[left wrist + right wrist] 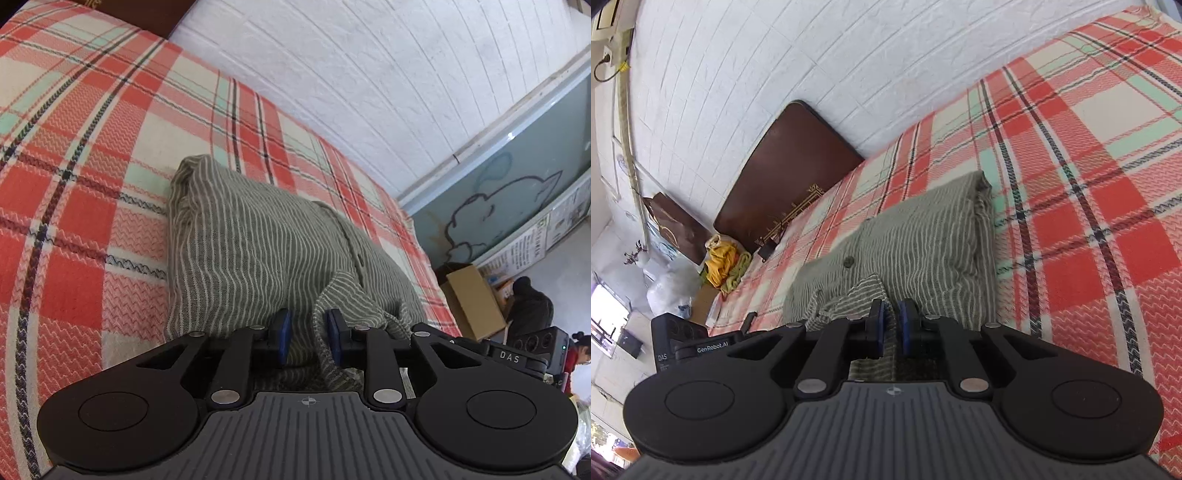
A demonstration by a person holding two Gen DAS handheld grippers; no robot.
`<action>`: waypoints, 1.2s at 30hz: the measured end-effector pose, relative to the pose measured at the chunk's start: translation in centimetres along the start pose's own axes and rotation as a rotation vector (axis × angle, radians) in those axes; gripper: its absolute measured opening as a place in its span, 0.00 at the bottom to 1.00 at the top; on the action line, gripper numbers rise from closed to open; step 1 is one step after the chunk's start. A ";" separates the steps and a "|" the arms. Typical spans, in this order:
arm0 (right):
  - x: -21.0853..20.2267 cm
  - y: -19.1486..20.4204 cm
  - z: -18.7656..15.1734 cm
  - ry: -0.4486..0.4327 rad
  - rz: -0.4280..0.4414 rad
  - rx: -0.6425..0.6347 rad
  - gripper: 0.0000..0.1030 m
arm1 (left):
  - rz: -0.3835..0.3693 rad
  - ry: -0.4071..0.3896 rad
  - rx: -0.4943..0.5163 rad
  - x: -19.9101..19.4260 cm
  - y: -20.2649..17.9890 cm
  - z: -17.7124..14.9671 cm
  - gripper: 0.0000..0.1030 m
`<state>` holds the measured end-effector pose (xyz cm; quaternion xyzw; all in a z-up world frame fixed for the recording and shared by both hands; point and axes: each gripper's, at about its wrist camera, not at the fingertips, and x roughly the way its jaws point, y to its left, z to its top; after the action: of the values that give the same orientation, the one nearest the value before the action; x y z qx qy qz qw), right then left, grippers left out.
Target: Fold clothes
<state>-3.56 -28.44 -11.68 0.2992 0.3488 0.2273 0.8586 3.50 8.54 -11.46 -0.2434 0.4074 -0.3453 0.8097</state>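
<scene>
A grey shirt (258, 251) with thin white stripes lies partly folded on a bed covered by a red, cream and mint plaid blanket (81, 192). The blanket runs up to a white brick-pattern wall (362, 74).

The left claw (308, 338) sits at the near edge of the shirt with its blue pads (283, 334) set a little apart. A raised fold of striped cloth stands between them and lies against the right-hand pad, but from this angle it is hard to say whether the pads actually pinch it.

The right claw (893, 325) is at the same near edge of the shirt (923, 236). Its blue pads (905, 326) stand narrow, with a strip of the striped fabric running up through the slim gap between them, so it appears to hold the cloth. A dark button (848, 261) shows on the shirt's placket just beyond this claw.

A dark brown headboard (786, 166) leans against the wall at the far end of the bed. Beside it sits a heap of yellow cloth (720, 264). In the left wrist view a cardboard box (476, 299) stands beyond the foot of the bed, with a person in red (578, 360) at the frame's edge.
</scene>
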 end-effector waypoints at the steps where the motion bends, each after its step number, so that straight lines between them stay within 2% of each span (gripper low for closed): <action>1: 0.0 0.1 -0.2 0.000 -0.009 -0.017 0.08 | -0.004 -0.006 0.005 -0.1 0.1 -0.1 0.26; 4: -0.1 0.9 -0.6 0.001 -0.037 -0.086 0.08 | 0.009 -0.022 0.033 -1.1 -0.2 -0.7 0.37; 5: 0.0 1.2 -0.8 0.000 -0.049 -0.117 0.08 | 0.013 -0.028 0.042 -1.4 -0.3 -0.9 0.48; 6: 0.0 1.5 -1.0 0.000 -0.060 -0.147 0.09 | 0.027 -0.037 0.058 -1.8 -0.5 -1.1 0.52; 11: 0.2 3.2 -1.9 -0.002 -0.115 -0.293 0.10 | 0.137 -0.066 0.172 -3.8 -2.8 -2.3 0.58; 15: 0.2 3.6 -2.1 -0.004 -0.135 -0.317 0.11 | 0.231 -0.103 0.303 -4.7 -5.4 -2.3 0.62; 17: 0.1 3.9 -1.9 -0.008 -0.140 -0.333 0.12 | 0.244 -0.124 0.347 -5.0 -6.7 -2.1 0.62; 20: -0.3 4.6 -1.8 -0.024 -0.140 -0.368 0.27 | 0.215 -0.156 0.381 -5.3 -8.3 -1.9 0.64; 21: -0.3 4.8 -1.8 -0.025 -0.141 -0.381 0.29 | 0.212 -0.161 0.403 -5.1 -8.7 -1.9 0.66; 23: -0.2 5.2 -1.8 -0.028 -0.141 -0.404 0.29 | 0.249 -0.146 0.434 -4.0 -8.9 -2.1 0.66; 26: -0.3 5.6 -1.6 -0.032 -0.139 -0.426 0.29 | 0.282 -0.095 0.391 -2.1 -7.3 -2.1 0.65; 30: -1.6 7.3 -0.7 -0.084 -0.097 -0.474 0.32 | 0.274 -0.098 0.320 -1.9 -5.8 -2.0 0.65; 32: -2.0 8.4 -0.2 -0.093 -0.049 -0.493 0.32 | 0.273 -0.105 0.324 -2.1 -5.8 -2.1 0.65; 36: -0.8 9.7 -0.5 -0.004 0.098 -0.450 0.32 | 0.273 -0.113 0.320 -2.2 -5.6 -2.2 0.65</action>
<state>-6.17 -21.74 -5.04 0.1174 0.2727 0.3402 0.8923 -1.31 6.37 -7.75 -0.0735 0.3307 -0.2787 0.8986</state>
